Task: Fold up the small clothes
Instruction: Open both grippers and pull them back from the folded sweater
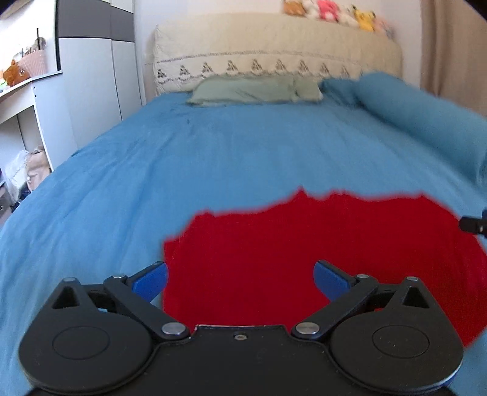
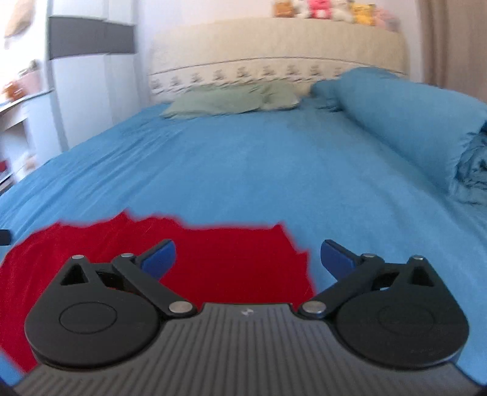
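Left wrist view: left gripper [image 1: 240, 278] spread wide, empty, over red garment [image 1: 304, 249] on blue bedsheet [image 1: 213, 158]. Right gripper [image 2: 248, 259] likewise wide, empty. Risk: pinching bedsheet along with garment edge.

A wide bed [image 1: 213, 158] with a blue cover fills the room's middle. At its far end stands a cream padded headboard [image 1: 274, 48], draped with a patterned cloth, and a row of soft toys [image 1: 334, 12] sits along its top. A pale green pillow [image 1: 255, 90] lies flat against it, with a rolled blue duvet [image 2: 404, 121] to the right. On the left stand a white and grey wardrobe [image 1: 91, 70] and white shelves [image 1: 27, 100] (cluttered with small items). A beige curtain [image 1: 450, 42] hangs far right; daylight is soft.
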Action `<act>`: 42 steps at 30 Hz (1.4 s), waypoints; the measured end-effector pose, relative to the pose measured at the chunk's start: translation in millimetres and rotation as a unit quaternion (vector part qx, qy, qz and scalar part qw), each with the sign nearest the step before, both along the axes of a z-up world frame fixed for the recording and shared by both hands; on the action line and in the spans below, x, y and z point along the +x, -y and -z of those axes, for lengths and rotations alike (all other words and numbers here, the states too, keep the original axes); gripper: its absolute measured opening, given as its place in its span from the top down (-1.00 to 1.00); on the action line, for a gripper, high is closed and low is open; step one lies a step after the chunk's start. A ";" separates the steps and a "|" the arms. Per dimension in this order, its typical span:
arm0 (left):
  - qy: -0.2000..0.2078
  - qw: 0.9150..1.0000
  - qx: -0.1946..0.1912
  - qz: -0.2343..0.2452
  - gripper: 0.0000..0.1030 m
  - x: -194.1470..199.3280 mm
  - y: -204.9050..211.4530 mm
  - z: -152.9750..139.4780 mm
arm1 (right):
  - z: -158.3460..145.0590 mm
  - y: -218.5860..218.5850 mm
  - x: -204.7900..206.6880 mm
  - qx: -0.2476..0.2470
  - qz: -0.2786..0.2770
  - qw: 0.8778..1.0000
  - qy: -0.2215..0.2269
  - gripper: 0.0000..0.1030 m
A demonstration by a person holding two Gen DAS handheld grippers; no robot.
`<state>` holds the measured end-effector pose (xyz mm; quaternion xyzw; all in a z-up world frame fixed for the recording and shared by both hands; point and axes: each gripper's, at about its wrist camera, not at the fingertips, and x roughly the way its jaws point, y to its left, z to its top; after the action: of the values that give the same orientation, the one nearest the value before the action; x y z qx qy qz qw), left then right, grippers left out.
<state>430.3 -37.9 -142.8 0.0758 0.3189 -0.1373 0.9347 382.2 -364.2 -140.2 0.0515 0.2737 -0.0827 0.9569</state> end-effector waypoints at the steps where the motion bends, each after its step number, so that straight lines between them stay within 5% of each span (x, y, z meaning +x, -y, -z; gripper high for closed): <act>1: -0.007 1.000 0.006 -0.003 -1.00 -4.3 -1.2 6.8 | 4.5 -4.6 -5.5 -0.001 -0.007 1.000 -0.008 -1.00; 9: -0.089 0.994 -0.037 -0.058 -1.00 1.4 -35.3 53.2 | 52.8 -10.7 -23.4 -0.009 0.031 0.998 -0.059 -1.00; 13: -0.086 0.994 -0.047 -0.052 -1.00 -1.3 -41.7 57.0 | 68.6 3.3 -31.3 0.039 0.048 0.996 -0.058 -1.00; 23: -0.070 0.994 -0.028 -0.074 -1.00 -16.9 -39.8 34.8 | 57.6 1.2 -41.3 0.013 0.054 0.997 -0.059 -1.00; 28: -0.015 0.999 -0.033 -0.038 -1.00 -31.0 -4.8 -10.9 | 16.8 -0.7 -73.9 0.043 0.054 0.997 -0.032 -1.00; 32: -0.042 0.997 -0.055 -0.020 -1.00 -15.1 38.7 -21.9 | -5.9 -4.3 -108.4 0.055 0.075 0.995 -0.043 -1.00; 38: -0.087 0.992 -0.086 -0.037 -1.00 20.1 77.7 4.1 | 13.9 -9.1 -140.1 0.116 0.112 0.984 -0.076 -1.00; 42: -0.092 0.992 -0.071 -0.050 -1.00 35.4 87.0 15.5 | 35.7 -9.1 -144.6 0.173 0.117 0.976 -0.065 -1.00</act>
<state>465.8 -125.0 -158.3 -0.0194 0.3963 -0.1190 0.9102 237.7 -355.1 -175.9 0.2422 0.3377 -0.1491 0.8972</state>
